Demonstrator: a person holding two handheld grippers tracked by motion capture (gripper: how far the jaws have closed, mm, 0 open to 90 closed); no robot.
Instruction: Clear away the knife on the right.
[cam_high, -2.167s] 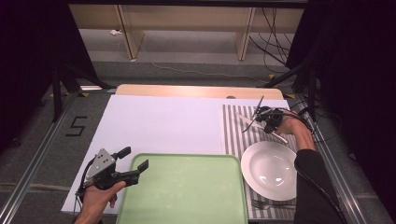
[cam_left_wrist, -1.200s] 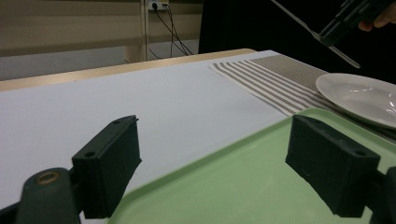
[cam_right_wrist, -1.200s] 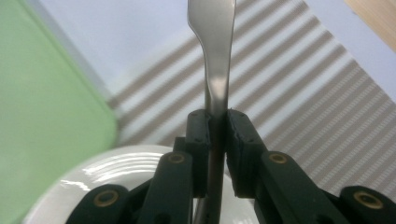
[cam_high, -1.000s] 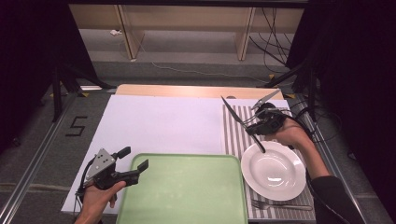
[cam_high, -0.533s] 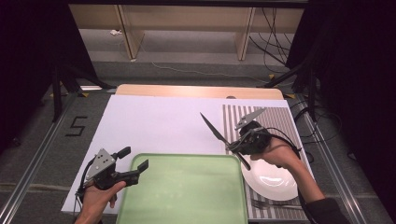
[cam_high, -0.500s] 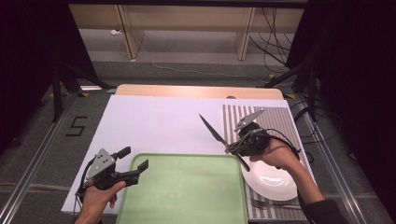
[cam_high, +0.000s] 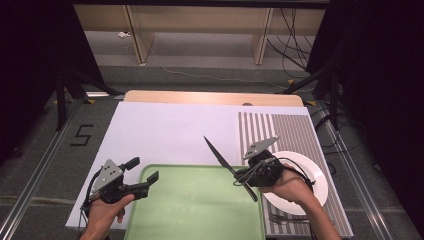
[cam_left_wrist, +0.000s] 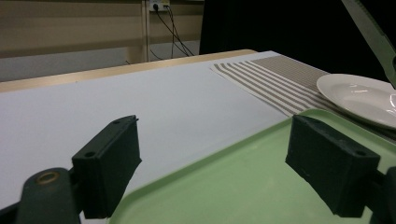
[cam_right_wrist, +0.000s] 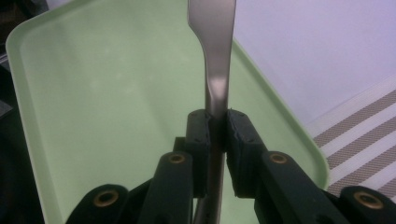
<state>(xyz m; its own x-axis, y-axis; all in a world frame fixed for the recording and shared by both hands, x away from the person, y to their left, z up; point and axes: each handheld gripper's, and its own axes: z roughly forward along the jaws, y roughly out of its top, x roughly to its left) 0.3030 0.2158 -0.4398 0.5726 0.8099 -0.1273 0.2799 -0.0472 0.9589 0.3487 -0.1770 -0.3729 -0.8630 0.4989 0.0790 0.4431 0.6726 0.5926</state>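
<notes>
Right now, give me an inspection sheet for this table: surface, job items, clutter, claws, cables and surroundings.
Surface: white sheet with a striped mat at its right.
Job's things: knife gripped mid-length above the green tray; white plate and a fork lie on the mat.
Clutter: nothing seen.
Claws: right claw shut on the knife; left claw open at the tray's left edge.
Cables: a bundle on the floor beyond the table.
Surroundings: wooden shelving, dark curtains.

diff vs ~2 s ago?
The right gripper, shut on the knife throughout, carried it from the striped mat leftward and nearer, past the plate, to above the green tray's right edge. Left gripper, open at the tray's left edge, plate, fork and tray stayed put.
</notes>
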